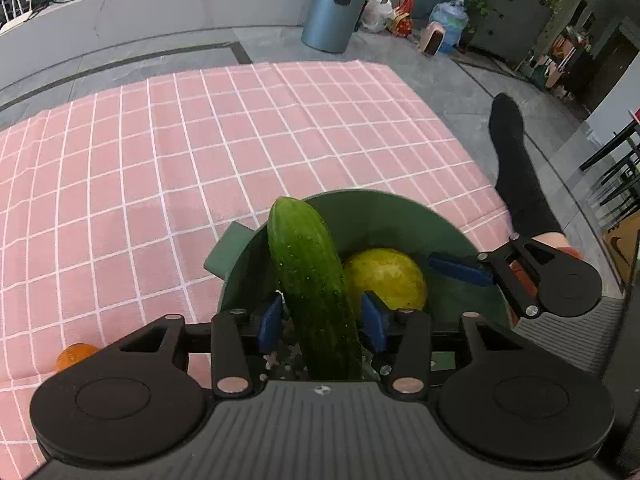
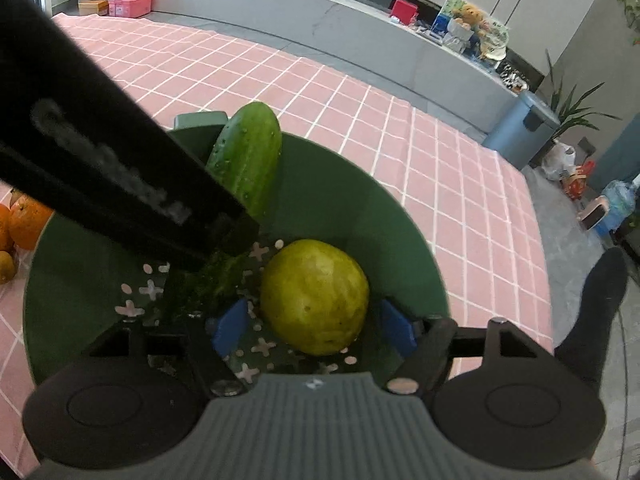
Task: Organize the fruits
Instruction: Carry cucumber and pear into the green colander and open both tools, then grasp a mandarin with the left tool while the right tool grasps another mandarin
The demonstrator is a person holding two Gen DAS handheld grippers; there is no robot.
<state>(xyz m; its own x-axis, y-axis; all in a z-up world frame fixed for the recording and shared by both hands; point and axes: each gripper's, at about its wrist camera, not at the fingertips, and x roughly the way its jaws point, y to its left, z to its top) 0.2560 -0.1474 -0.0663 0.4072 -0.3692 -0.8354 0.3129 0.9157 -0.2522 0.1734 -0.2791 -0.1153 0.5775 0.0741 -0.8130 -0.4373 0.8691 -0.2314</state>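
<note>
A green basket point(image 1: 384, 210) stands on the pink checked cloth, also in the right wrist view point(image 2: 360, 200). A cucumber point(image 1: 312, 284) leans inside it with its top over the rim, also in the right wrist view point(image 2: 248, 160). My left gripper point(image 1: 322, 322) has its blue pads on either side of the cucumber with small gaps; the jaws look open. A yellow-green round fruit point(image 2: 314, 296) lies on the basket floor, also in the left wrist view point(image 1: 386, 278). My right gripper point(image 2: 312, 330) is open around this fruit, pads apart from it. It also shows in the left wrist view point(image 1: 460, 268).
Oranges point(image 2: 24, 220) lie on the cloth left of the basket; one shows in the left wrist view point(image 1: 74, 356). A person's leg in a black sock point(image 1: 516, 164) lies right of the cloth. A blue bin point(image 1: 334, 12) stands on the floor beyond the cloth. The left gripper's black body point(image 2: 100, 168) crosses the right wrist view.
</note>
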